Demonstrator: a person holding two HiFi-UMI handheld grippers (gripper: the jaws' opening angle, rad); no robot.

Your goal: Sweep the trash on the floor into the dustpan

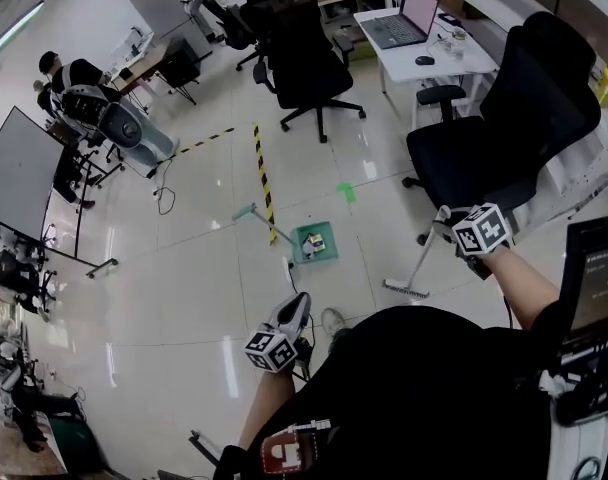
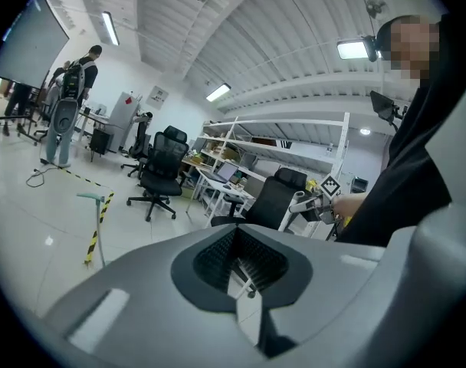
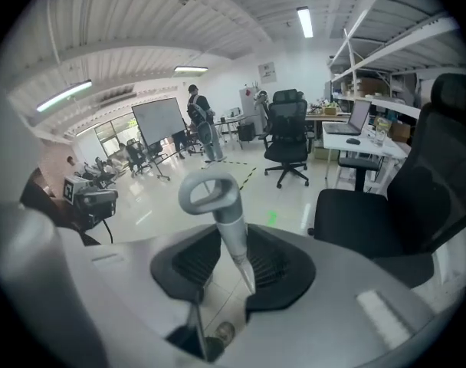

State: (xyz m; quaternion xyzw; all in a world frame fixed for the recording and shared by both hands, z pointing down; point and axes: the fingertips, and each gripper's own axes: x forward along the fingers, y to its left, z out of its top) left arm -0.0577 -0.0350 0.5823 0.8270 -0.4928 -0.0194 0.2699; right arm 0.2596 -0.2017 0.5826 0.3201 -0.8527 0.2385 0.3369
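Right gripper view shows the right tool [image 3: 231, 265] pinching the broom handle [image 3: 220, 209]. The left tool [image 2: 241, 265] is pressed together, empty. The green dustpan [image 1: 330, 254], holding trash [image 1: 314, 239], sits on the floor [image 1: 209, 303] ahead.

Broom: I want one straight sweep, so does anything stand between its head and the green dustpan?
Nothing visible does. In the head view, bare tile lies between the dustpan and the head of the broom that the right claw grips. The black chair stands off that line.
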